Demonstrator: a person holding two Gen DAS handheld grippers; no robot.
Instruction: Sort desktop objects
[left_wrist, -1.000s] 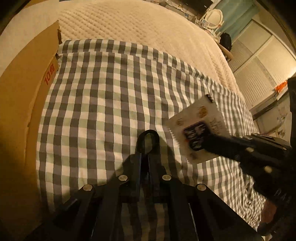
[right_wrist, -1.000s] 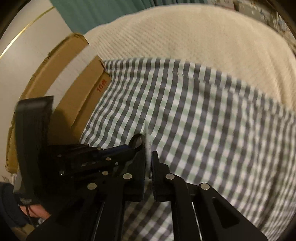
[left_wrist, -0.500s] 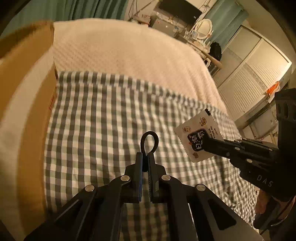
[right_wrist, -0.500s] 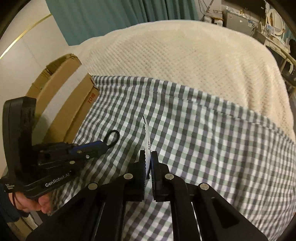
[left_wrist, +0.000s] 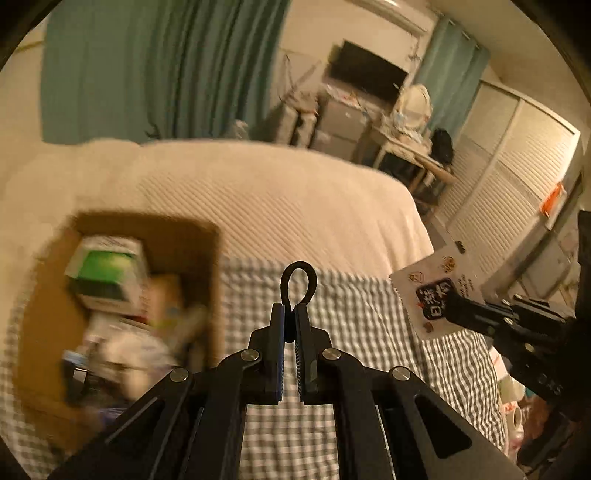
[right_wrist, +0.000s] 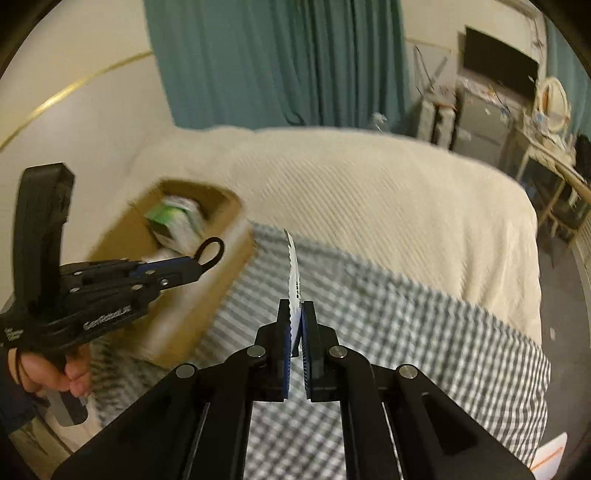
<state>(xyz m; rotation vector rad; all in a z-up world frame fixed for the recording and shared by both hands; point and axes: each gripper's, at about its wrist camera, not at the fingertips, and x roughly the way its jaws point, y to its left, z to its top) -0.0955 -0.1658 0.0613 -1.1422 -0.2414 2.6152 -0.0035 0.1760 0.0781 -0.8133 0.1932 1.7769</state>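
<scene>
An open cardboard box (left_wrist: 122, 314), already holding a green-and-white carton (left_wrist: 107, 273), sits at the left edge of the checked cloth (left_wrist: 354, 306). The left gripper (left_wrist: 290, 325) pinches a black loop (left_wrist: 298, 282) above the cloth, beside the box. Further right, the right gripper (right_wrist: 295, 332) clamps a white sachet (right_wrist: 293, 273) edge-on. Best carry each fully over the box opening before releasing, loop first, so neither snags the rim.

Two wrist fisheyes above the bed (left_wrist: 280, 206) (shared), angled down.
</scene>
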